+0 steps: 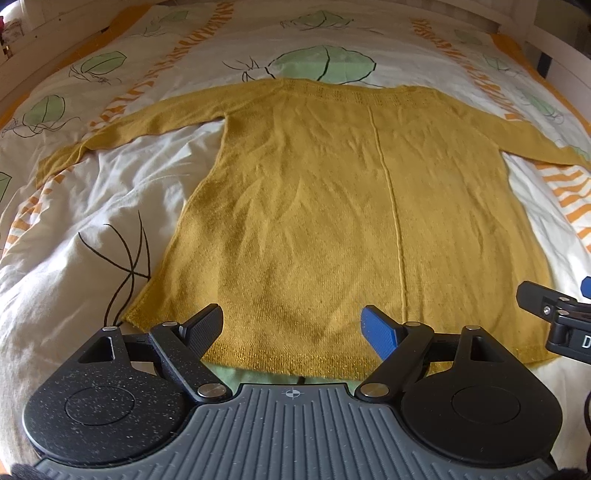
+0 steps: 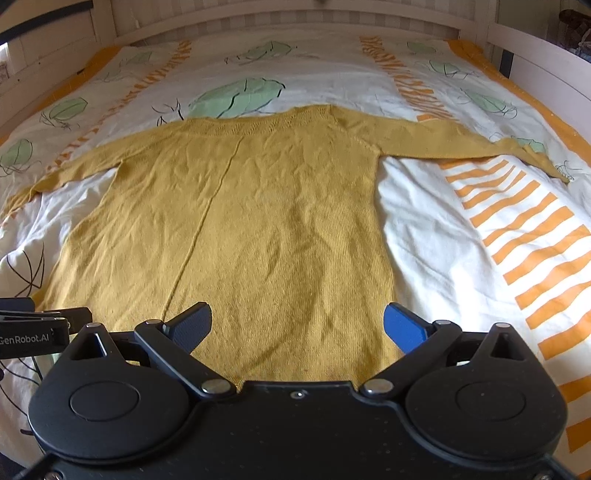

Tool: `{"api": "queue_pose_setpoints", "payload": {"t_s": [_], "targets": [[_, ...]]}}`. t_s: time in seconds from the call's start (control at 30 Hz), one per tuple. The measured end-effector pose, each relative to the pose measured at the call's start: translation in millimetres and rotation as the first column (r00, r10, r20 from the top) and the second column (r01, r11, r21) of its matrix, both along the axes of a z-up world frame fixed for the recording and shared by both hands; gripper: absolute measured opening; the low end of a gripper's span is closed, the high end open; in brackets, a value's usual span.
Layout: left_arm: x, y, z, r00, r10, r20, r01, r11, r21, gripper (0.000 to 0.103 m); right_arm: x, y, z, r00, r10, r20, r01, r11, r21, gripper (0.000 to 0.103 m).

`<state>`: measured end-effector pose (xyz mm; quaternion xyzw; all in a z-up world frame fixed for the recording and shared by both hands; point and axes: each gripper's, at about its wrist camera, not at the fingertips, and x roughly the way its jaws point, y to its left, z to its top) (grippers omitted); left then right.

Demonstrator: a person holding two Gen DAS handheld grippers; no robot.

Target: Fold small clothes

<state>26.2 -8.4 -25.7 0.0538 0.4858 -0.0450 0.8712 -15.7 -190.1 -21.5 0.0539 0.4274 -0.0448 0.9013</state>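
The only writing I can read is on the side of the left gripper (image 2: 44,328) as the right wrist view catches it: "GenRobot.AI" in pale letters on black. In the left wrist view a single "D" shows on the right gripper (image 1: 561,317) at the frame's edge; the remaining letters are cut off.

The surface is a bed, covered by a white duvet (image 2: 424,229) printed with green leaf shapes, thin black line drawings and bands of orange stripes, with an orange border along its edges. It is rumpled, especially on the near left. White slatted bed rails (image 2: 258,26) run round the far end and sides. Sunlight falls across the cloth.

A mustard-yellow knitted sweater (image 1: 332,206) lies flat on the duvet, hem toward the grippers, neckline at the far end, both long sleeves spread out to either side. A raised seam runs down its middle, and a patterned band of small holes crosses the yoke. The fabric is creased.

Both tongs stand spread wide with nothing between them. The left gripper (image 1: 291,328) hovers over the hem near the sweater's left corner; the right gripper (image 2: 297,325) sits over the hem toward the right edge. Each has one black pad and one blue.
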Motion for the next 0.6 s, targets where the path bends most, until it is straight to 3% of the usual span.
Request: {"api": "queue_pose_setpoints", "payload": {"t_s": [0.6], "targets": [[13.1, -1.0, -7.2, 0.996, -0.014, -0.088, 0.014, 1.0, 0.007, 0.081, 14.0, -1.2, -6.0, 0.995, 0.036, -0.089, -0.036, 0.999, -0.002, 0.1]]}}
